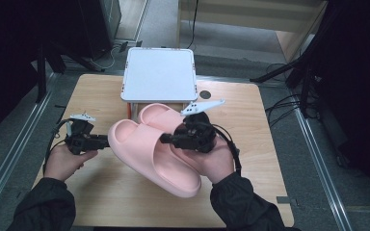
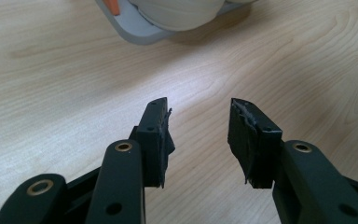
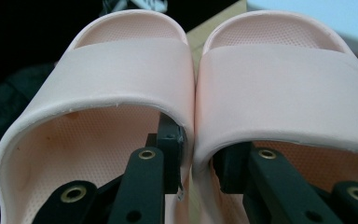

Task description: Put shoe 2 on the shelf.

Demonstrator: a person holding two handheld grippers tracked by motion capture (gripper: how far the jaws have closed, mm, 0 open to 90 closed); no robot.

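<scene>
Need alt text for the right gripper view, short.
Two pink slide sandals sit side by side, seen from the heel end; the right gripper pinches their touching inner walls together, one black jaw inside each sandal. A white tray's edge shows at top right.

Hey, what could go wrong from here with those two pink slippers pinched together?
The right hand-held gripper pinches both pink slippers only by their touching inner walls, one jaw inside each, so one slipper may slip free. The left hand-held gripper is open over bare table, giving no support. Lifted slippers could bump the white platform.
</scene>
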